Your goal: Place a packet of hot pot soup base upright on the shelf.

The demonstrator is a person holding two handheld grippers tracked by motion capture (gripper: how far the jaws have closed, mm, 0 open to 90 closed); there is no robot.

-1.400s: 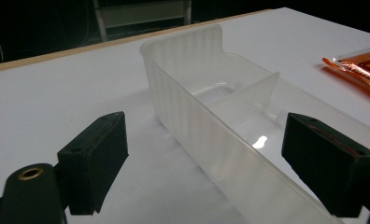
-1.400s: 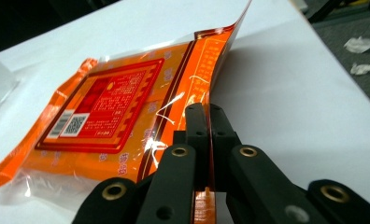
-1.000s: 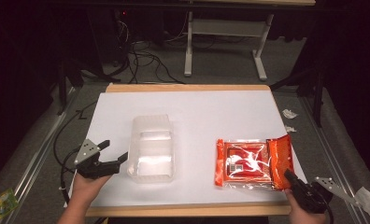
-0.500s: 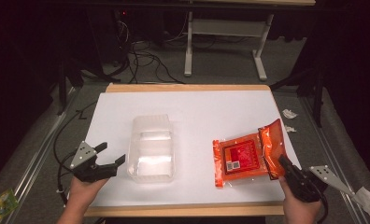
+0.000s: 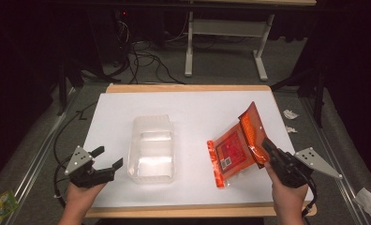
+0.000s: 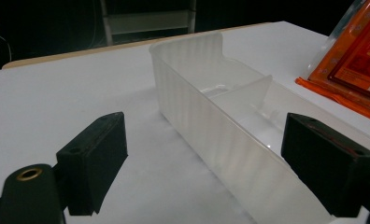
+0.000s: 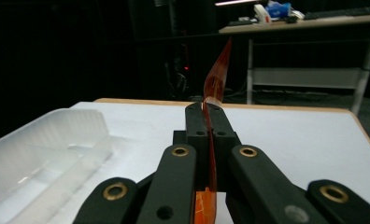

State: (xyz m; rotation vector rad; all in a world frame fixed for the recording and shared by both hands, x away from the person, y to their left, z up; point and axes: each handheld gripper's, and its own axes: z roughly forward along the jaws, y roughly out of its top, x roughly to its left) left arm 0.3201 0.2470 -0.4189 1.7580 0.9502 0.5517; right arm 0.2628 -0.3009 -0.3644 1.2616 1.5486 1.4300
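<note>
The orange packet [image 5: 235,150] sits right of centre on the white table [image 5: 193,108], tilted up with its near left edge still down on the surface and its right side lifted by the right gripper [image 5: 269,149], whose jaws are pressed flat together on the packet's thin edge; in the right gripper view the film [image 7: 217,70] rises above the jaws and curls over. It looks light, thin and floppy, likely a slick sealed pouch, so a pinch on the flat seam seems the safest hold, though it may sag or slip. A dark red label with a small white barcode patch shows on its face, but no writing is legible. The clear plastic tray [image 5: 152,149] lies left of centre, with a divider across it; it looks light, thin-walled and easy to dent or push around. The left gripper [image 5: 109,159] hovers just beside its near left corner, jaws spread wide, holding nothing.
</note>
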